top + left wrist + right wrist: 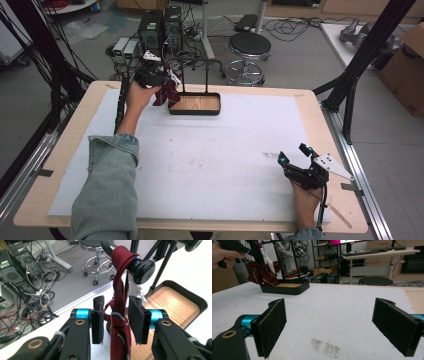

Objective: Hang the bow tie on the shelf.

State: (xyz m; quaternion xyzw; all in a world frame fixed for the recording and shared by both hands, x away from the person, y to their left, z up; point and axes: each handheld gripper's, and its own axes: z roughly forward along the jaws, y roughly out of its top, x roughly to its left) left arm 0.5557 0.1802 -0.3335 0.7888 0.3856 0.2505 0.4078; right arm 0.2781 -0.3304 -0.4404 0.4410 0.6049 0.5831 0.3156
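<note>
Wooden tray [195, 104] beside hanging tie [166, 93]

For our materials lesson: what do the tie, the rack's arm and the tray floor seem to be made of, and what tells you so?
Tie: woven fabric, dark red with pale stripes; it drapes in soft folds and shows a fine weave.
Rack arm: smooth glossy black, probably painted metal or plastic; highlights shine on its rounded end.
Tray floor: wood or a wood-look laminate, matt, with visible grain lines; its rim looks like dark metal or plastic.

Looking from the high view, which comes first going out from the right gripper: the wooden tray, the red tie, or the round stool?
From the right gripper:
1. Wooden tray, far centre of the table.
2. Red tie, just left of the tray.
3. Round stool, on the floor beyond the table.
</note>
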